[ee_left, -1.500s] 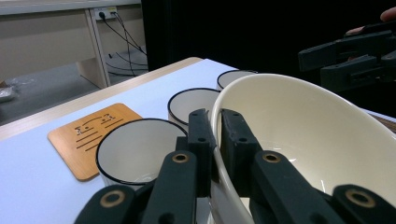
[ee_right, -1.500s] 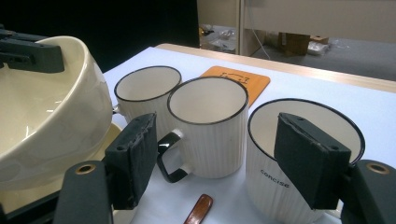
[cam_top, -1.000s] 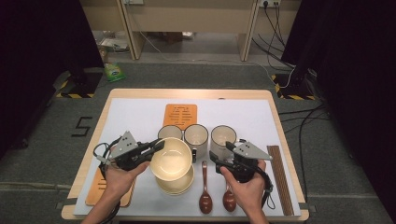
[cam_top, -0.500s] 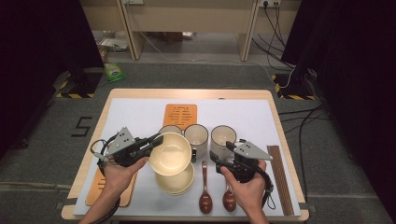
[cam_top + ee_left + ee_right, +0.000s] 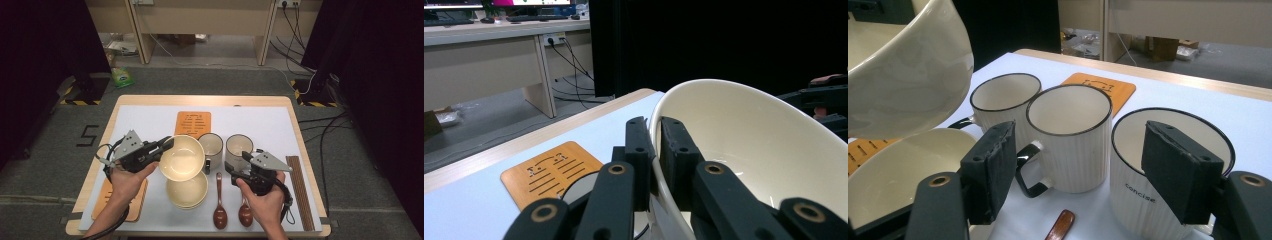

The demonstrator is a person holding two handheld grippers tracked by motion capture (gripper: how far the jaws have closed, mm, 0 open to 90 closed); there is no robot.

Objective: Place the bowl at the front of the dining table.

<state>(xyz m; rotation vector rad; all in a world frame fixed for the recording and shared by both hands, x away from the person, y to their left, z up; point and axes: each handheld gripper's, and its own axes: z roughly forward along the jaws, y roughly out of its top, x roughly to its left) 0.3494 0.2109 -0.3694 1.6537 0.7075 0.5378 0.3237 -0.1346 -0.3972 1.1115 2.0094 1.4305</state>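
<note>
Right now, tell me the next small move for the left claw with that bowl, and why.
Probably carry the bowl leftward and set it on the bare mat. The left claw is clamped on its rim, holding it lifted and tilted above the stacked bowls, close to the mugs, so it should move clear before lowering.

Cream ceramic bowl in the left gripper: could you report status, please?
Left gripper shut on cream ceramic bowl, lifted above the stacked bowls. Right gripper open, facing white mugs.

Grey floor, black curtains, beige desk.
</note>
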